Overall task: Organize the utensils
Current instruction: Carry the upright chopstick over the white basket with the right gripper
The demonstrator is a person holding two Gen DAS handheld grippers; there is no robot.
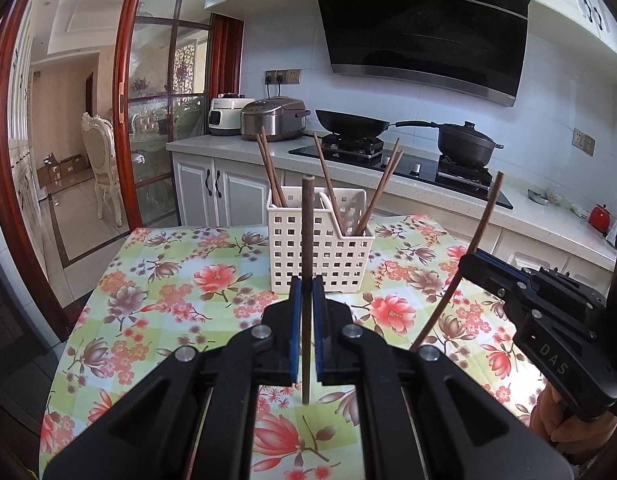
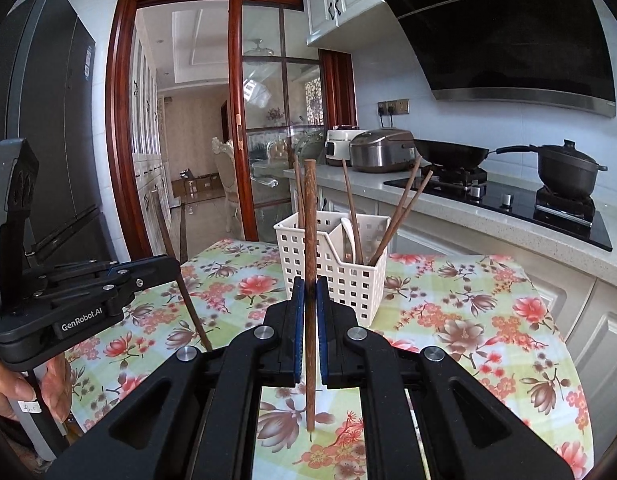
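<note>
Both grippers' jaws are gripping upright chopsticks: left gripper (image 1: 307, 286), right gripper (image 2: 309, 290), hovering near the basket (image 1: 320, 252) over open worktop (image 1: 180, 280).

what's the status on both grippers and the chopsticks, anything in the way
Left gripper shut on a dark brown wooden chopstick, upright. Right gripper shut on a reddish-brown wooden chopstick. White perforated plastic basket ahead, already holding chopsticks. Nothing in the way.

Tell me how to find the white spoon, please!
Find the flowery tablecloth, then the white holey basket standing on it. Look in its right-hand compartment: the white spoon leans there among brown chopsticks. It is the only pale, wide thing; everything else poking up is thin, brown and stick-like.
</note>
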